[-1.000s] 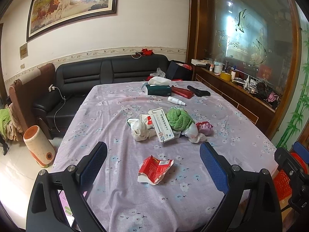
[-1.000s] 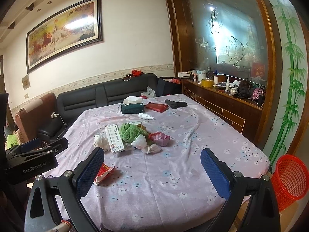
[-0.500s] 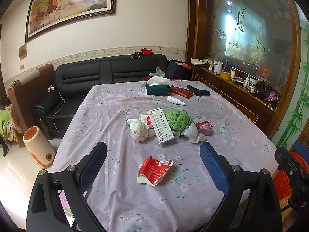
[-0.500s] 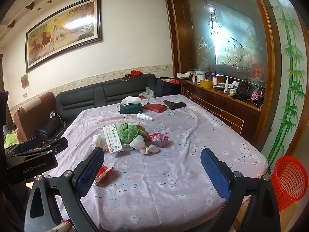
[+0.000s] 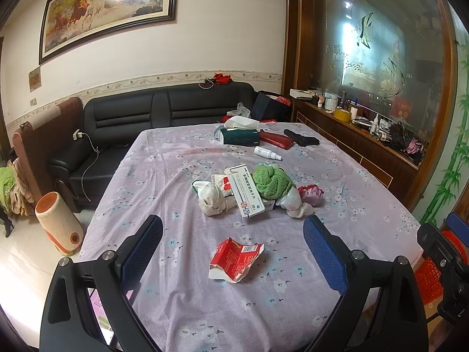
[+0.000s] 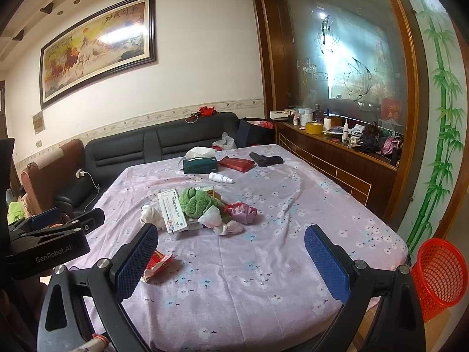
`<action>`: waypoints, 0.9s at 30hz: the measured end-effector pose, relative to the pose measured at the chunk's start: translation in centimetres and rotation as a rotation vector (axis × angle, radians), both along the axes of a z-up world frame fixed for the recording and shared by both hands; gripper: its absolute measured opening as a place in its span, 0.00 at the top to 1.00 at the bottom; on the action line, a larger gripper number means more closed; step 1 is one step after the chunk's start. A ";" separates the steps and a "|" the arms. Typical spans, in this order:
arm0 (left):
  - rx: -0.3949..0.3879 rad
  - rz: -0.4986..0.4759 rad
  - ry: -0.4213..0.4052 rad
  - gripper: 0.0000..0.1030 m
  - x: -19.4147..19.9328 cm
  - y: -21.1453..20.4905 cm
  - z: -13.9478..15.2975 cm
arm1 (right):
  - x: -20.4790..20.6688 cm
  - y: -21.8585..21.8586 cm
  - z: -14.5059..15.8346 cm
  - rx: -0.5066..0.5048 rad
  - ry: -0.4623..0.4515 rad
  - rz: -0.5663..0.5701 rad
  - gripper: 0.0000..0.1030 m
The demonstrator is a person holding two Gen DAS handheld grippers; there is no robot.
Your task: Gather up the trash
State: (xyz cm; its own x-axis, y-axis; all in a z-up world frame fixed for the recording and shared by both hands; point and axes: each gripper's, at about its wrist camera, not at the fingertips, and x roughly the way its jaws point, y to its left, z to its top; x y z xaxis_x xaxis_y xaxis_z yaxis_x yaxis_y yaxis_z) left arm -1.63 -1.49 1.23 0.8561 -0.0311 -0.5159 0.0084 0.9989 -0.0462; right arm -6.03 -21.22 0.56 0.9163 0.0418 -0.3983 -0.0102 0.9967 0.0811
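A torn red wrapper lies on the lilac flowered tablecloth, between and just ahead of my left gripper's open blue pads. Beyond it sits a pile: a white medicine box, a green cloth, crumpled white tissues and a pink wrapper. My right gripper is open and empty above the table's near edge; the red wrapper lies by its left finger, the pile farther ahead. A red mesh bin stands on the floor at the right.
At the table's far end are a green tissue box, a red pouch, a black object and a white spray bottle. A black sofa stands behind, a wooden sideboard on the right, an orange-white heater on the left floor.
Both views shift only slightly; the table contents sit a little lower in the right wrist view. Nothing on the table has moved and both grippers stay open.
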 end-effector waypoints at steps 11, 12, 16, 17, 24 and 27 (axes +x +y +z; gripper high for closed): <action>-0.018 -0.001 0.066 0.07 1.7 1.6 -0.5 | 0.6 -0.3 -0.3 0.028 -0.016 0.006 0.01; -0.023 0.001 0.080 0.07 1.9 2.0 -0.7 | 0.8 -0.4 -0.4 0.035 -0.014 0.013 0.01; -0.049 0.010 0.100 0.07 2.4 3.2 -1.8 | 1.5 -0.4 -0.8 0.059 -0.006 0.047 0.01; -0.056 0.009 0.102 0.07 2.5 3.5 -2.1 | 1.5 -0.3 -0.8 0.049 -0.018 0.042 0.01; -0.078 -0.085 0.207 0.07 4.9 2.4 -5.7 | 3.0 0.1 -1.3 0.086 -0.009 0.120 0.01; -0.072 -0.105 0.225 0.07 6.7 2.0 -7.8 | 4.3 0.0 -1.9 0.076 0.017 0.131 0.01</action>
